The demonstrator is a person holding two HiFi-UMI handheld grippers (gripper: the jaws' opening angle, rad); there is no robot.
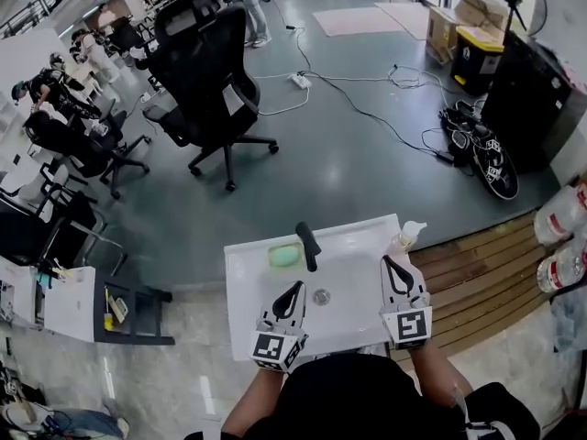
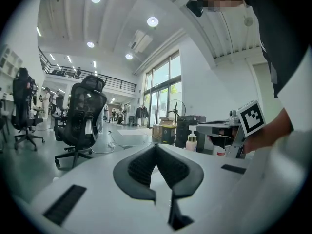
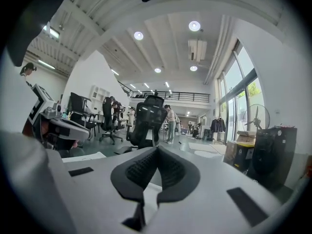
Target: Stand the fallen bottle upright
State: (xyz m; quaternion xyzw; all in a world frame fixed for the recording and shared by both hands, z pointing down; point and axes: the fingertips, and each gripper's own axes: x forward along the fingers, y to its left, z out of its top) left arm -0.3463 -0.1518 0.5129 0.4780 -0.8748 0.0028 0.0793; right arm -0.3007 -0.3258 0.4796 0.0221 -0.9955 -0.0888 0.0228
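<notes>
Head view is showing me the left claw (image 1: 297, 287) and right claw (image 1: 387, 260) hovering over the white sink (image 1: 246, 291), both pressed together and empty. The pump bottle (image 1: 406, 237) is standing upright at the sink's far right corner, near the right claw.

Bottle (image 1: 404, 238): clear body, pale yellowish contents, white pump top. Stands upright at the far right corner of the sink (image 1: 244, 282).

Sink (image 1: 248, 291) glossy white, boards (image 1: 481, 273) beside it wood, bottle (image 1: 404, 238) pale plastic, jaws matt blk ribbed.
</notes>
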